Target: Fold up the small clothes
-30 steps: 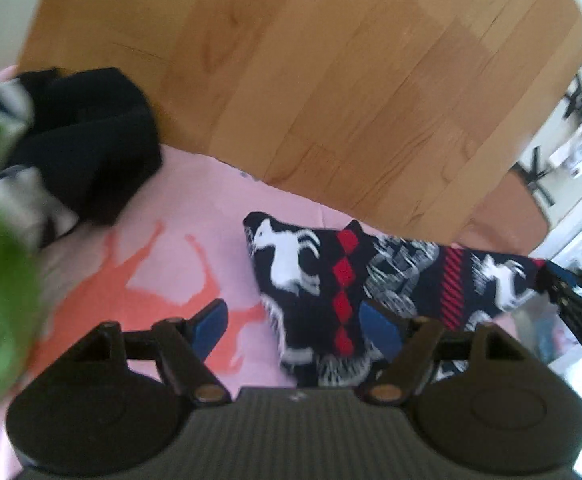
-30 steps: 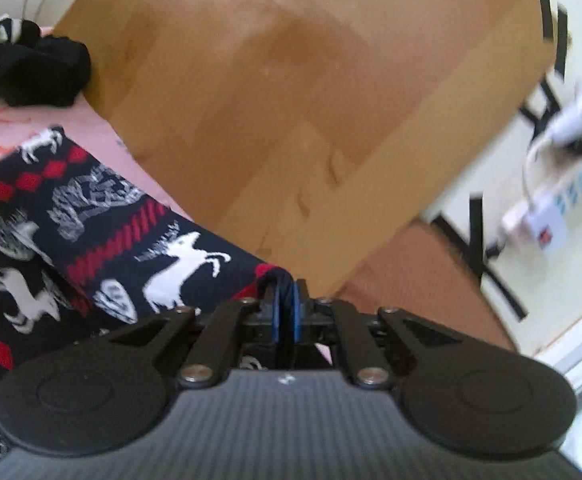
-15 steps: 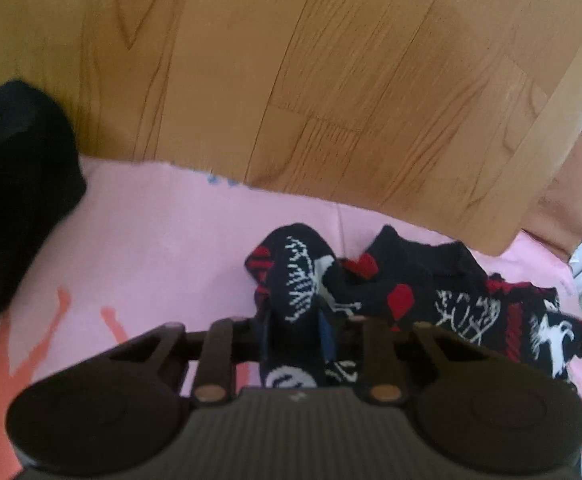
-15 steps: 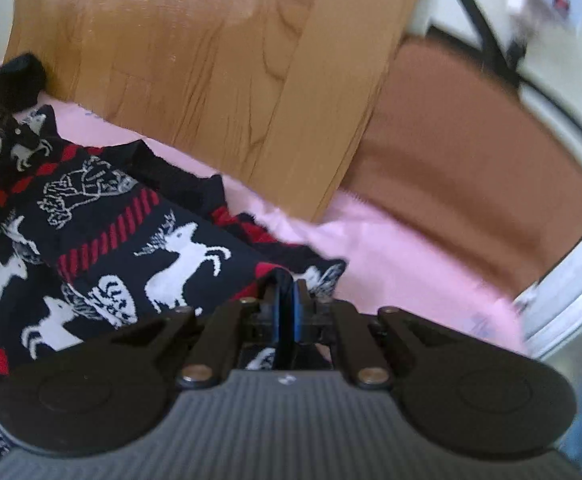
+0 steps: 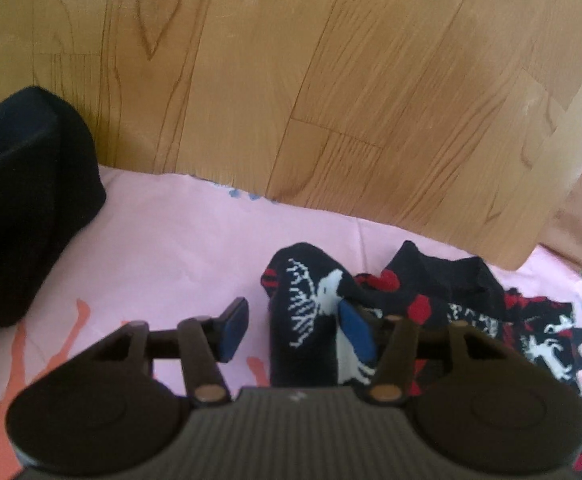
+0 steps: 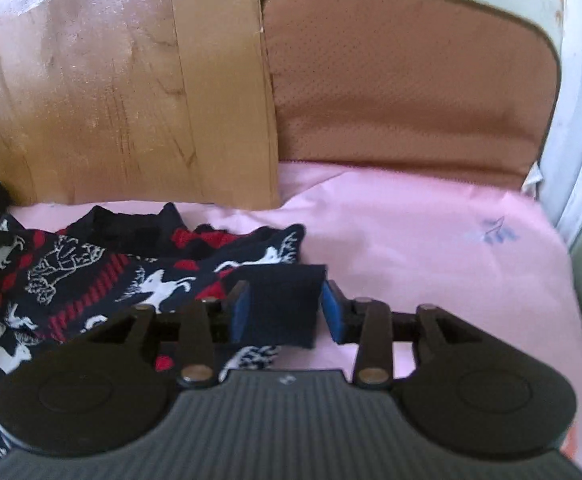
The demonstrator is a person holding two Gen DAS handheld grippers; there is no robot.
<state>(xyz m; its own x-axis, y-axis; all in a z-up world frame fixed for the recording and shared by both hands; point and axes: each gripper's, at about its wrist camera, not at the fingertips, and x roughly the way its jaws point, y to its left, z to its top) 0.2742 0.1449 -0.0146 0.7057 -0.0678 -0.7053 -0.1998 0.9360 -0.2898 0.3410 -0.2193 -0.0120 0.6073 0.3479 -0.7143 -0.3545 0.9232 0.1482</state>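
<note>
jaws of both grippers (image 5: 295, 330) (image 6: 285, 312) just opened around patterned garment (image 6: 91, 280)

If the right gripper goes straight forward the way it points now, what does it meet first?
Probably the dark cuff of the patterned garment, already between the open jaws of the right gripper; beyond it lies the pink sheet. Depth is uncertain.

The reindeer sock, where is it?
The reindeer sock lies crumpled on the pink sheet by the wooden board, between the left gripper jaws in its view.
</note>
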